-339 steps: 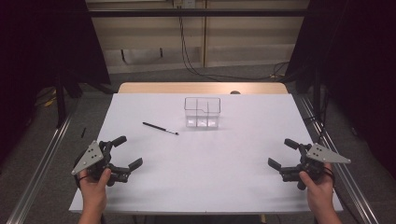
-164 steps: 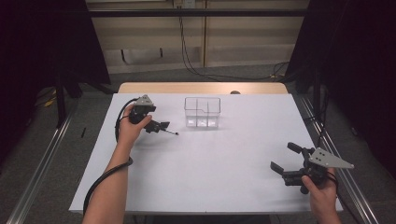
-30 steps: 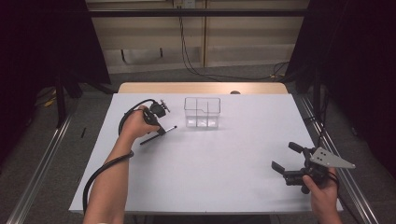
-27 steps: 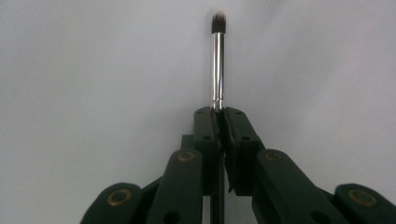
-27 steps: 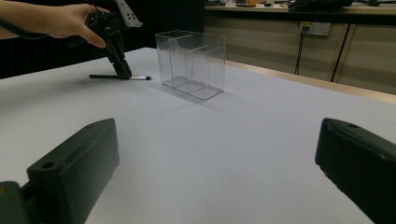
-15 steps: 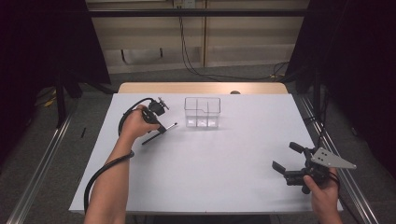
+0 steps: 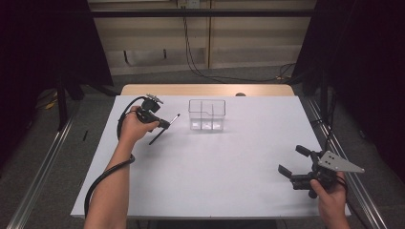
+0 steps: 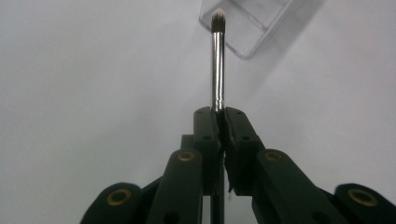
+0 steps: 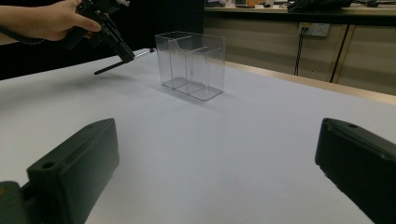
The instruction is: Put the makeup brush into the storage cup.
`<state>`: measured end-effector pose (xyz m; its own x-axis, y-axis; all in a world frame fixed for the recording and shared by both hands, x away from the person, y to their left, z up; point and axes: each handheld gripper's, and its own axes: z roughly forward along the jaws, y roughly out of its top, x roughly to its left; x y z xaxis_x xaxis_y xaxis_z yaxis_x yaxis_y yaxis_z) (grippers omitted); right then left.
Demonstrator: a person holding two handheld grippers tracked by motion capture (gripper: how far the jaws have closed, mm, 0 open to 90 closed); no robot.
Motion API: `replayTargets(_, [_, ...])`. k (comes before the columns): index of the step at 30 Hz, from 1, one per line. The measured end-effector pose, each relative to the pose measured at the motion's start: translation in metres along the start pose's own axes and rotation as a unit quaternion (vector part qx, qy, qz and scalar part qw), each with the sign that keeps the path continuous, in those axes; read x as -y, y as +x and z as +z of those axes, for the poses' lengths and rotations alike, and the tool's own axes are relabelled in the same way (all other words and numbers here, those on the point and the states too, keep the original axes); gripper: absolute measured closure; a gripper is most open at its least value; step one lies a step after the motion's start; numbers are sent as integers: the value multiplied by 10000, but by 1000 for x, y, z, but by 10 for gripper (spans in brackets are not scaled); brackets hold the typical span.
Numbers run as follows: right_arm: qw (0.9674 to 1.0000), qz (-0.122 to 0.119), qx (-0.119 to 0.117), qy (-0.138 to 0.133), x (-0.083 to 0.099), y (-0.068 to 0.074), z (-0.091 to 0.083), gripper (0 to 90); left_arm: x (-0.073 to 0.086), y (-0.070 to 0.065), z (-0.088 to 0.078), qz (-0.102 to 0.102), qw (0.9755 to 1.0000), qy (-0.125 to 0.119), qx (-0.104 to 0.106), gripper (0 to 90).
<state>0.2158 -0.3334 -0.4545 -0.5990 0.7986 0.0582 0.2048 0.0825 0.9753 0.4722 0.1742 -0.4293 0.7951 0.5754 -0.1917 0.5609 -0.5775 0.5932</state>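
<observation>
The left gripper pinches a small brush tight and holds it up off the white table. The brush tip points at the clear box just beside it. Far to the right, the right gripper has its jaws wide apart and holds nothing.

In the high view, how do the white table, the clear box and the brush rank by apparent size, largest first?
1. White table.
2. Clear box.
3. Brush, a thin stick held by the left gripper.

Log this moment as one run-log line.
left gripper: shut on brush, lifted, tip toward organizer | right gripper: open, idle near table edge
</observation>
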Motion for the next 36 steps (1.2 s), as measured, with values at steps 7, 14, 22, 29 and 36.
replayTargets(7, [10000, 0, 2, 3, 0, 0, 0, 0, 10, -1, -3, -276, 9966, -766, 116, 842])
replayTargets(14, [10000, -8, 0, 9, 0, 1, 0, 0, 14, -3, -4, -374, 9911, -1266, 187, 843])
replayTargets(22, [10000, -12, 2, 4, 0, 0, 0, 0, 21, -6, -6, -518, 9800, -1913, 184, 842])
replayTargets(29, [10000, -8, -4, 8, 0, 1, 0, 0, 25, -9, -5, -611, 9693, -2376, 180, 842])
replayTargets(36, [10000, -13, 6, 7, 0, 0, 1, 0, 26, -12, -6, -686, 9619, -2642, 145, 843])
